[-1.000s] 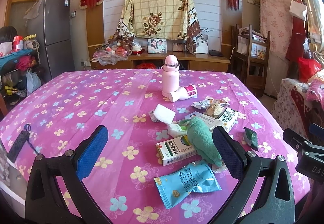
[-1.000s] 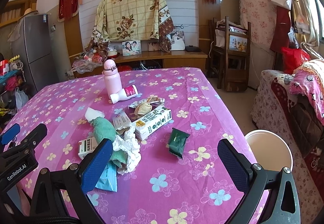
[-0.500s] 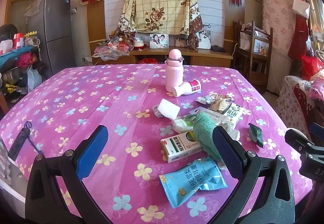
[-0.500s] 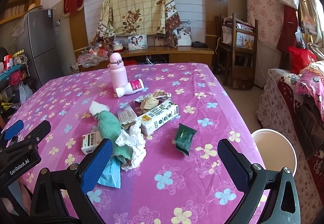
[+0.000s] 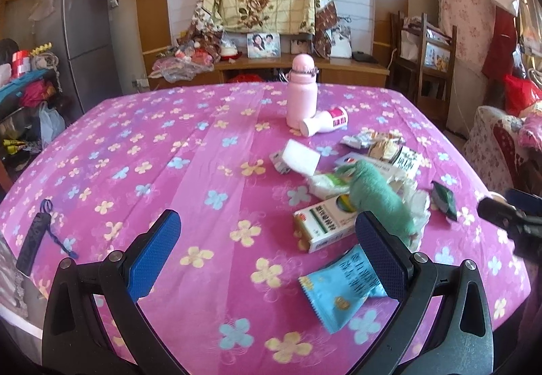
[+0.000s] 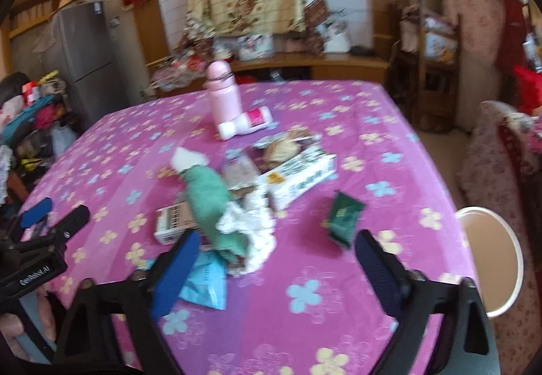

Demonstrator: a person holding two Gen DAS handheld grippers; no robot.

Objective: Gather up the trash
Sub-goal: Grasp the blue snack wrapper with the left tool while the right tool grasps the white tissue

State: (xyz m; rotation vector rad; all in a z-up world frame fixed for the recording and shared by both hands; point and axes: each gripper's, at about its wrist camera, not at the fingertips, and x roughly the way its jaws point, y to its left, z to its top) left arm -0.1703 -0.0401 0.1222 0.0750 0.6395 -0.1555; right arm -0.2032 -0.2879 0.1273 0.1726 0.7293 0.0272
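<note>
Pink cloth with small flowers covers the table (image 5: 142, 151) in the left wrist view. The left gripper (image 5: 267, 249) hangs above the near edge at 6 o'clock, its two blue pads spread wide with nothing between them and touching nothing. At 4 o'clock from the centre lies a blue snack bag (image 5: 342, 290), partly behind the right pad. Just beyond it, a white medicine box (image 5: 321, 227) lies flat, and a green towel (image 5: 376, 195) rests across its far end. Crumpled white paper (image 5: 415, 205) lies beside the towel at 3 o'clock, and a dark green packet (image 5: 443, 197) sits a little apart from it. At 1 o'clock a pink bottle (image 5: 301, 94) stands upright, and a small white bottle (image 5: 325, 124) lies on its side against it. A black remote (image 5: 32, 239) lies at 9 o'clock near the table edge.

In the right wrist view, which is rather blurred, the right gripper (image 6: 274, 266) is also wide open and holds nothing. Its left pad is in front of the blue snack bag (image 6: 205, 280); whether they touch I cannot tell. The green towel (image 6: 211, 202) and crumpled white paper (image 6: 252, 229) lie at 11 o'clock from the gripper, and the dark green packet (image 6: 344, 219) at 1 o'clock. A long carton (image 6: 298, 178) lies behind them. At 3 o'clock, beside the table edge and lower, stands a white bin (image 6: 491, 259).
</note>
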